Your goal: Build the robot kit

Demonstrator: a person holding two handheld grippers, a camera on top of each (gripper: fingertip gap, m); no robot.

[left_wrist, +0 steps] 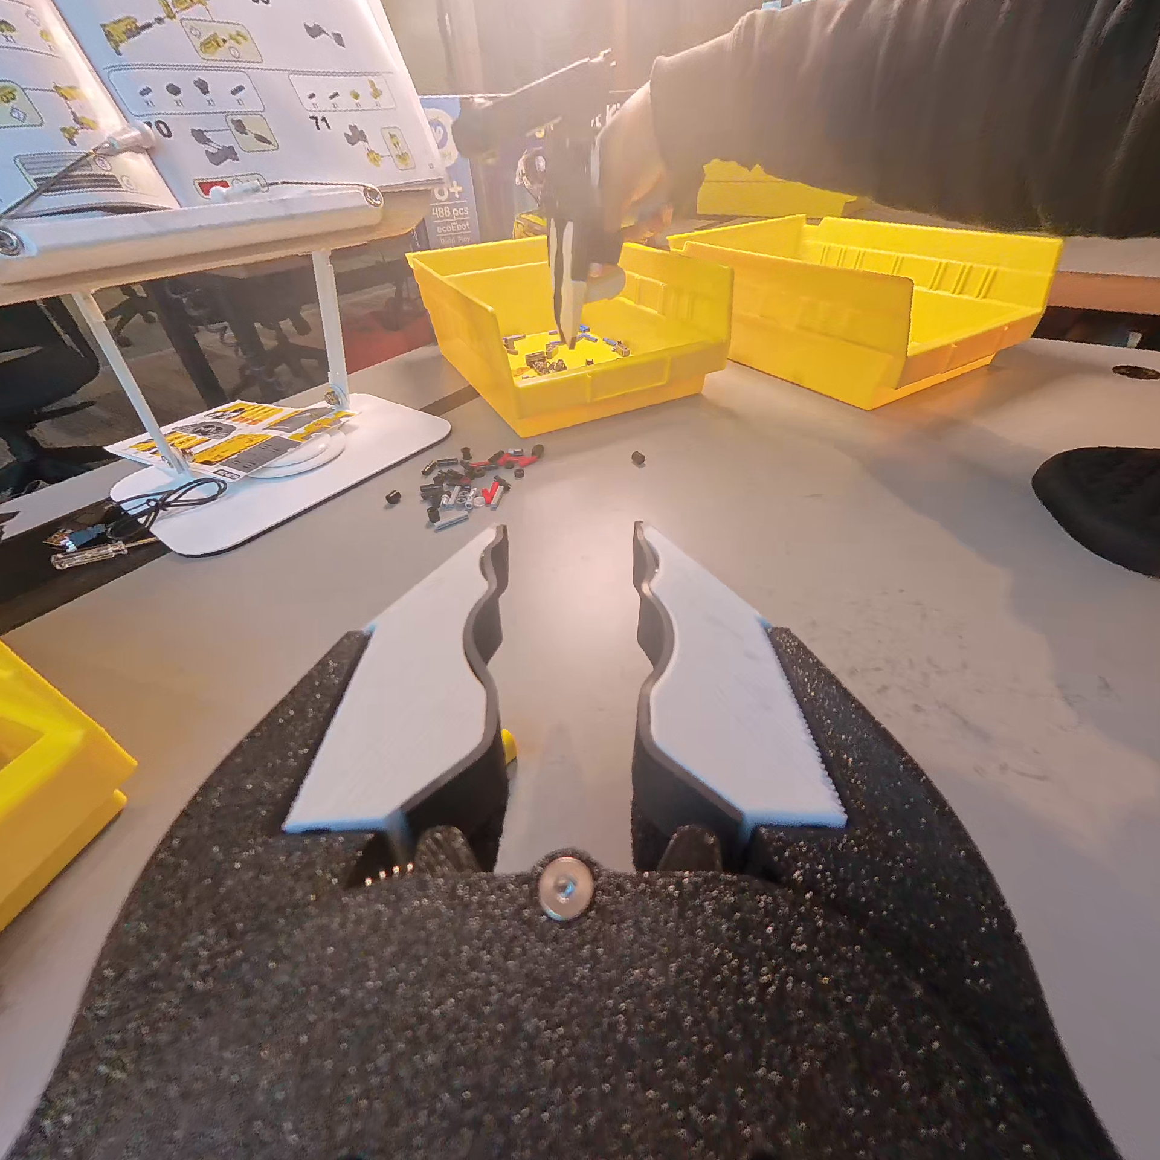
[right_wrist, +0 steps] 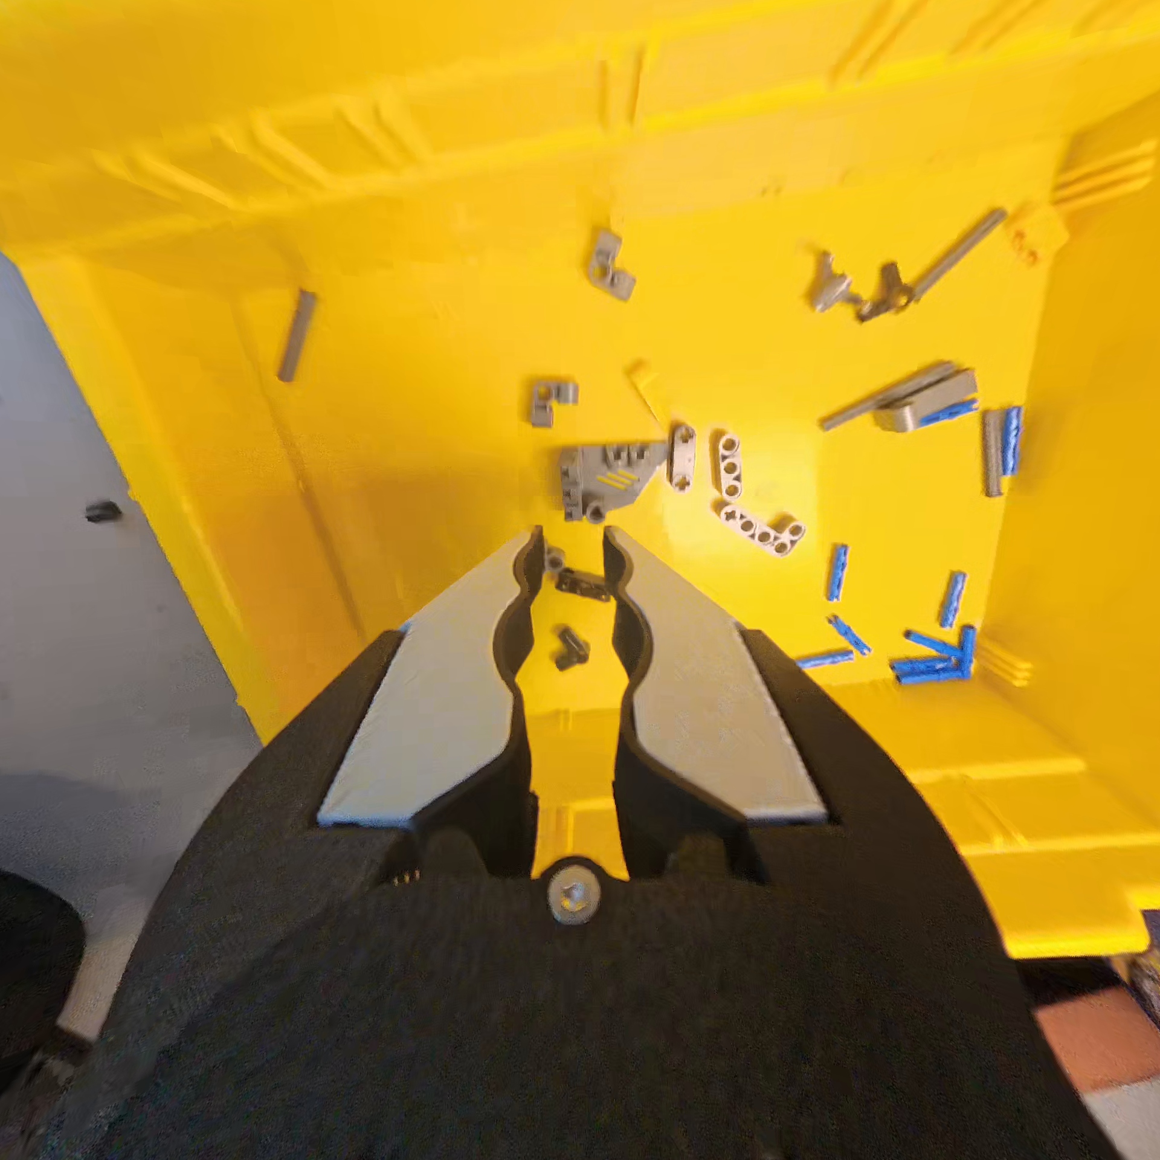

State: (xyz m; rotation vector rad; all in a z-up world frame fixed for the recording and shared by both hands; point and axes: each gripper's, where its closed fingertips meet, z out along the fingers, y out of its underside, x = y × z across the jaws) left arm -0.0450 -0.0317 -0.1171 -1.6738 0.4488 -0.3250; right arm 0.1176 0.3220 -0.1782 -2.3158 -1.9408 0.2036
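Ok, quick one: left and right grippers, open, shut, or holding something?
Left gripper: open, holding nothing, above the table.
Right gripper: open, narrower gap, down inside the yellow bin; small black pieces lie between its fingers, not gripped.

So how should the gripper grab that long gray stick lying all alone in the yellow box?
Probably best to grab the long gray stick across its thin middle, coming straight down from above. It lies flat on the floor of the yellow box with bare floor on both long sides, so the fingers of the right gripper fit either side.
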